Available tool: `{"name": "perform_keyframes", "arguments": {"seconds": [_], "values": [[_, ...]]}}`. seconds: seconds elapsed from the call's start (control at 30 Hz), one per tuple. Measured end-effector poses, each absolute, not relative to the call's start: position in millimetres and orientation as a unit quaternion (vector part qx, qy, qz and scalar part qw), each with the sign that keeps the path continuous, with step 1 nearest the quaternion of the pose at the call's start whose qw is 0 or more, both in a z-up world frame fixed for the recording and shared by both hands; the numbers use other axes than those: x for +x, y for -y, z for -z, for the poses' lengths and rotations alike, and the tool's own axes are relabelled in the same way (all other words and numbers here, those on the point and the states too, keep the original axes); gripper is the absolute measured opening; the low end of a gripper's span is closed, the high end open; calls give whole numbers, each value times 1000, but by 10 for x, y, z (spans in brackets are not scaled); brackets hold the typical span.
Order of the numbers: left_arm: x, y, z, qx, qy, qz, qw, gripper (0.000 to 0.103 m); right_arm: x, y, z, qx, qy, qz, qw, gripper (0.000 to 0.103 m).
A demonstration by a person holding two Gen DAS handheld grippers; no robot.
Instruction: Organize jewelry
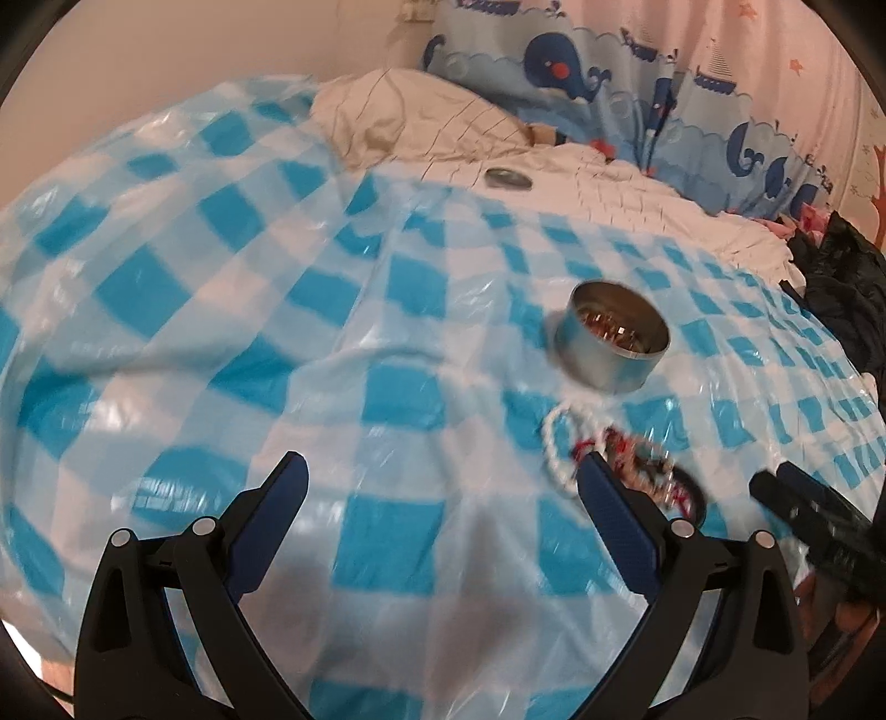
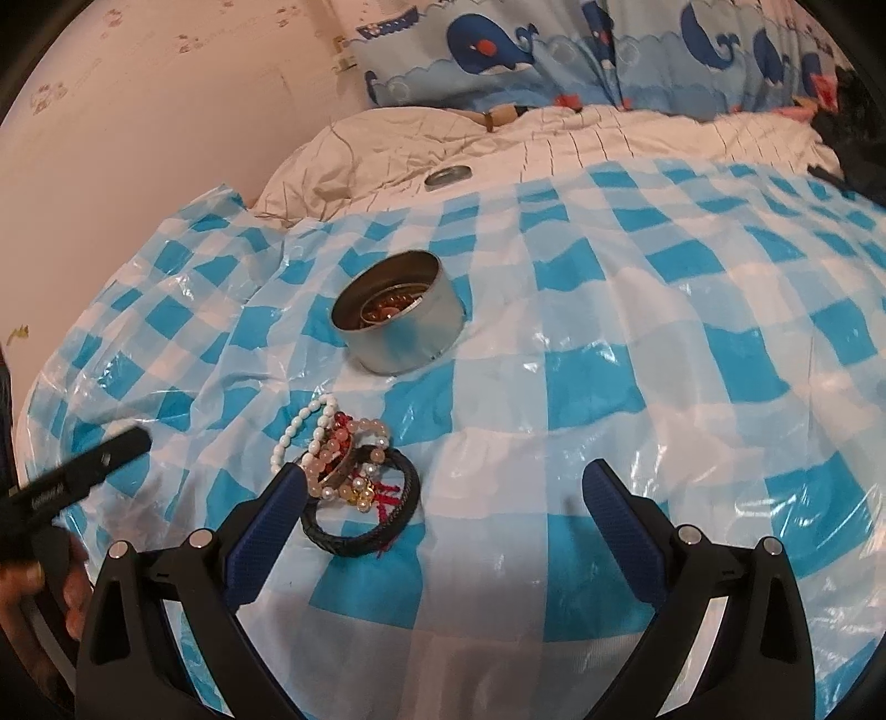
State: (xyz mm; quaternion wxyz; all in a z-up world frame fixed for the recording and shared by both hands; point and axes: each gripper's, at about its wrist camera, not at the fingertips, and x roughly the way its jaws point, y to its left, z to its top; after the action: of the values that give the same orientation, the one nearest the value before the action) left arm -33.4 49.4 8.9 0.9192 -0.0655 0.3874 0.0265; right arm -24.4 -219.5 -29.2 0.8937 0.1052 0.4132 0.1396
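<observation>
Both grippers hovered over a blue-and-white checked sheet (image 2: pixel 609 310) spread on a bed; the left gripper (image 1: pixel 440 482) had its 2 fingers wide apart with nothing between them, above bare sheet; the right gripper (image 2: pixel 443 487) was likewise spread apart and empty, its left finger (image 2: pixel 266 520) just beside a heap of bracelets (image 2: pixel 354 471); the heap held a white bead strand (image 2: pixel 302 426), pale pink beads, red bits and a black band (image 2: pixel 360 531), tangled and touching; a round tin (image 2: pixel 396 310) stood upright near the heap, farther from the grippers, open on top, with reddish beads inside; its lid (image 2: pixel 448 177) lay well apart on white bedding (image 2: pixel 637 138) past the sheet's far edge; whale-print fabric (image 2: pixel 498 50) rose behind the bed
</observation>
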Motion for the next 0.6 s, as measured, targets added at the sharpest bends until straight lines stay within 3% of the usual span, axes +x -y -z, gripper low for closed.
{"name": "perform_keyframes", "arguments": {"seconds": [0.13,0.47,0.6], "values": [[-107,-374,-163,-47,-358,-24,932,94,-163,2137,205,88,-392,-138,905,96],[329,-169,-33,3,-372,-15,928,94,292,2068,101,74,-374,-139,914,96],[395,-152,-10,-24,-386,-6,922,94,225,1993,85,39,-364,-146,919,96]]}}
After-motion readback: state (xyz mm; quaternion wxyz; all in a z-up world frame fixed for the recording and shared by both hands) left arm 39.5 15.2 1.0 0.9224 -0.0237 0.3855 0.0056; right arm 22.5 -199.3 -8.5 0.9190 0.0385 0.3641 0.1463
